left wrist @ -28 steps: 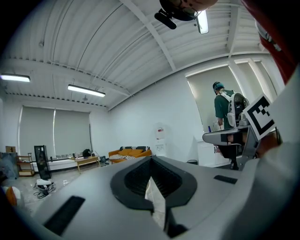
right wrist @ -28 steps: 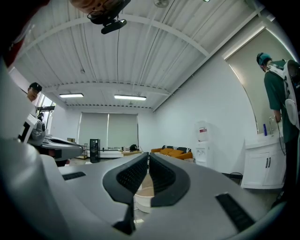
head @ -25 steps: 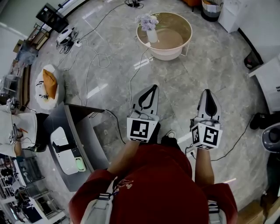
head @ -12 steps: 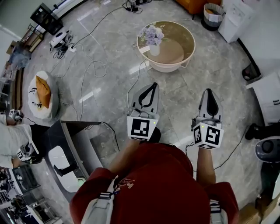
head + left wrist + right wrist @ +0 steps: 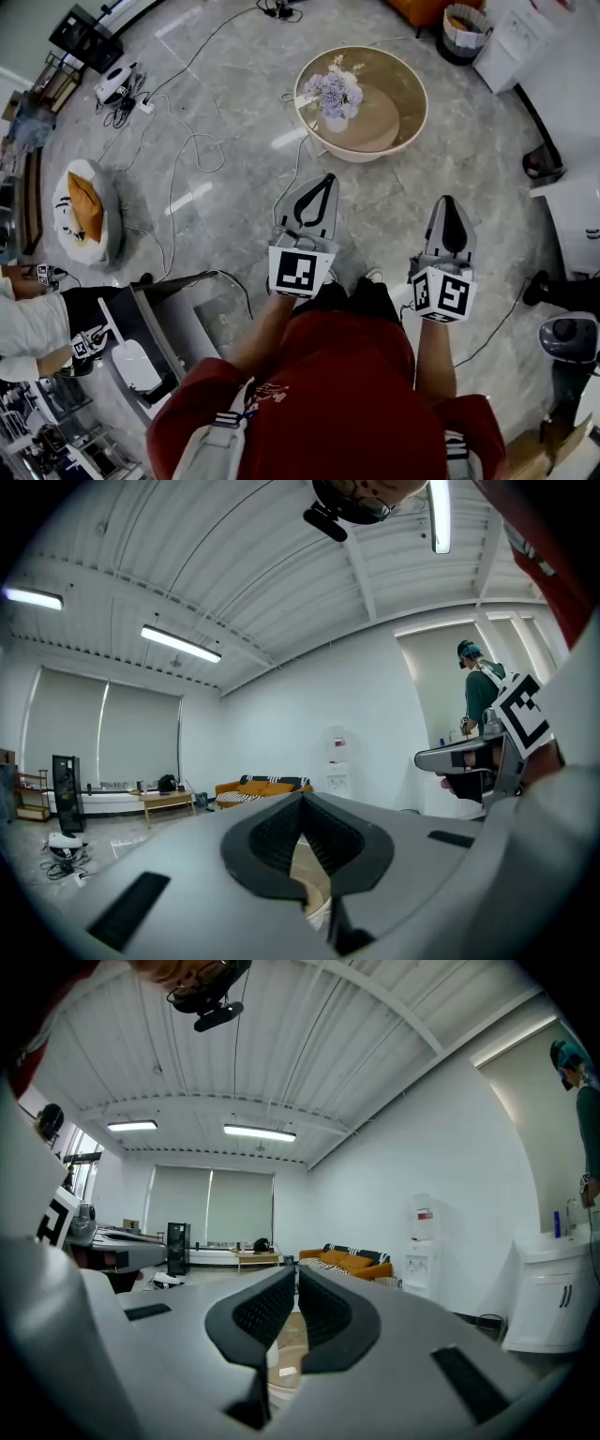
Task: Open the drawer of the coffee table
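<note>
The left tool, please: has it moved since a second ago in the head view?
Yes. The left tool has moved toward the round coffee table; the gap between its tip and the table's rim has shrunk.

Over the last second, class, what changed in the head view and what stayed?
The person walked toward the round coffee table, which now lies nearer the left gripper and right gripper. Nothing was grasped or released; both stay shut, empty, side by side.

Bare floor (image 5: 394, 202) lies open ahead to the round coffee table (image 5: 398, 94); cables (image 5: 170, 192) trail left.
</note>
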{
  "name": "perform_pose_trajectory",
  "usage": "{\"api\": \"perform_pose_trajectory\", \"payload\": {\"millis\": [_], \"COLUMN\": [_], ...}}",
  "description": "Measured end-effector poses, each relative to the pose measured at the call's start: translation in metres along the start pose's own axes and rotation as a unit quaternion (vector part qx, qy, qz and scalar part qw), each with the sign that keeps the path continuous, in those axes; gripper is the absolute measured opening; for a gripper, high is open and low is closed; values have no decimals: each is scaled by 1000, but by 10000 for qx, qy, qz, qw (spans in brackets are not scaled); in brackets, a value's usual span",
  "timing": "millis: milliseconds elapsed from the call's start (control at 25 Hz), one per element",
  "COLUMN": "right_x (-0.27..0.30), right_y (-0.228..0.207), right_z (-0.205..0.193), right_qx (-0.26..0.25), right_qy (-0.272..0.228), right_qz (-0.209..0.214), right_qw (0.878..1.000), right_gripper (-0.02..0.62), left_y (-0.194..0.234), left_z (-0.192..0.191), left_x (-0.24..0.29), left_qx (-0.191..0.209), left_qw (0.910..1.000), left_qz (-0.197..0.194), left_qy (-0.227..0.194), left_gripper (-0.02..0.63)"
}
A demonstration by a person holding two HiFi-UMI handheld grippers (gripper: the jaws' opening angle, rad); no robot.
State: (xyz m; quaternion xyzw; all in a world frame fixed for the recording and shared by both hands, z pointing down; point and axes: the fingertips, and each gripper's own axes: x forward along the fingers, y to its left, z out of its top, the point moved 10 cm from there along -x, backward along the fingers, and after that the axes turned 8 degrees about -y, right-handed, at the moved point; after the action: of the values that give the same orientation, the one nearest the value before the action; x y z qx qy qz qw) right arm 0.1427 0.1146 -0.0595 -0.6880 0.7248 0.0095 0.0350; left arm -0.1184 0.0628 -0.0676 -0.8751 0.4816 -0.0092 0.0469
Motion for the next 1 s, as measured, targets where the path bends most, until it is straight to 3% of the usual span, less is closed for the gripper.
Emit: {"api": "perform_pose_trajectory", "payload": {"millis": [80,240,400,520,640,760,1000], "right_x": [18,56,85,106,117,115,102], "right_y": [-11,-36,-59,-68,-69,-64,-38], "right_z": [-7,-19,-37,-69,-111,-168,-342], "right_qx": [25,12,91,-186,-220,-150,-72], "right_qy": [20,35,23,108,186,320,445], "right_qz": [74,326,573,973,1143,1070,1003], "right_qw": [10000,9995,9983,9950,9930,9936,9939], "right_gripper": [25,25,25,26,26,26,26], "left_y": [-5,-17,-25,-29,-30,-26,-9], "left_z": [-4,-13,-27,-55,-97,-147,-314], "left_x": [20,57,85,103,112,114,100], "left_qx": [-138,-118,-35,1,0,328,348], "left_qw": [9998,9998,9994,9990,9989,9993,9987], "left_qz": [14,136,300,325,310,152,288], "left_qy": [144,36,194,293,363,60,-251], "left_gripper": [13,12,13,13,12,12,13]}}
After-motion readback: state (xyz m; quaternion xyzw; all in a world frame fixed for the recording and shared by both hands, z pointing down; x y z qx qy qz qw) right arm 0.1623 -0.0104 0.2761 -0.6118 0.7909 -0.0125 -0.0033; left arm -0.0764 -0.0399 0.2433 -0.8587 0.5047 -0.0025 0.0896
